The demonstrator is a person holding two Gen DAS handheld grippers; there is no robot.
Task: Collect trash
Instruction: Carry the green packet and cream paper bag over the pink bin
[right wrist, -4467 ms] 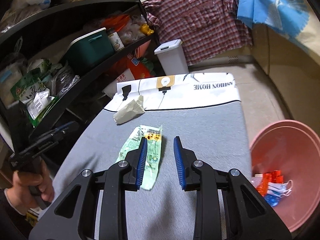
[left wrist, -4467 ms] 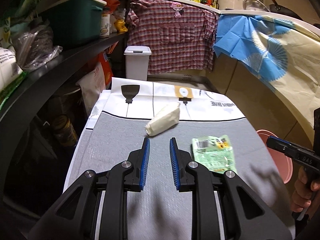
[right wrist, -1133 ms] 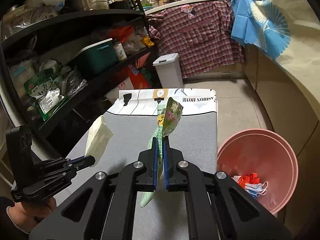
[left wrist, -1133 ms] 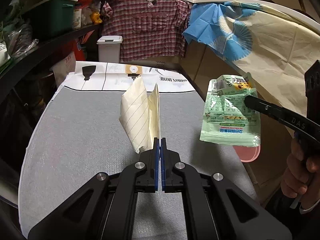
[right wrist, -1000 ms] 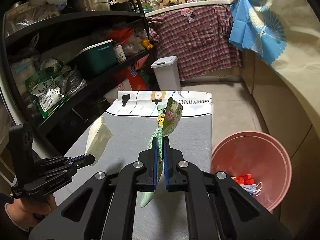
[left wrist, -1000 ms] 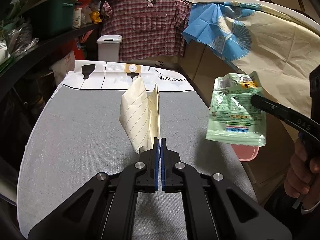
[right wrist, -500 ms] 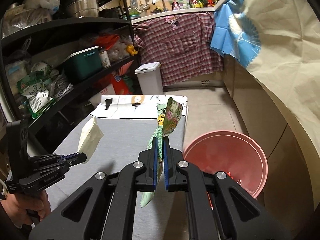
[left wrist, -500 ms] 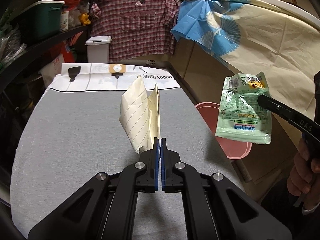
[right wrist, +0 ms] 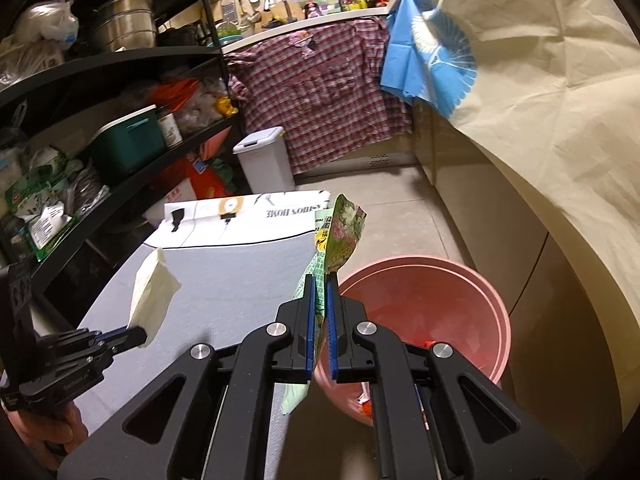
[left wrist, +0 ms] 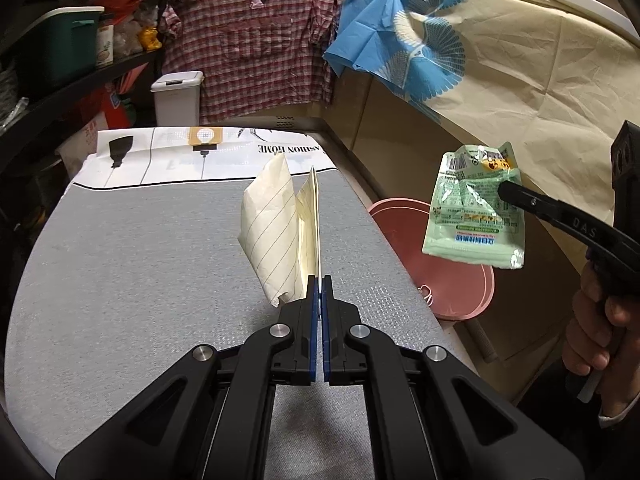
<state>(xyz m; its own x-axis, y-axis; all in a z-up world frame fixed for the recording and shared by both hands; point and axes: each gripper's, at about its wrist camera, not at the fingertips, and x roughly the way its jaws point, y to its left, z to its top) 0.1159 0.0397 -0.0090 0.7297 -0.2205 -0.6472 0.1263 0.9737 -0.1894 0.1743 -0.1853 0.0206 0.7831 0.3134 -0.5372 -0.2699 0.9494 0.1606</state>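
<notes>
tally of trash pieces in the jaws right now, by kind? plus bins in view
Paper pieces: 1, lined paper pinched in the left gripper
Plastic wrappers: 1, green wrapper pinched in the right gripper
Bins: 2, pink basin and white lidded bin
Total: 4

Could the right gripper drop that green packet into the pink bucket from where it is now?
Probably yes. The right gripper holds the green packet clamped at the pink bucket's near rim, with nothing between them. A slight move right would centre it over the opening.
</notes>
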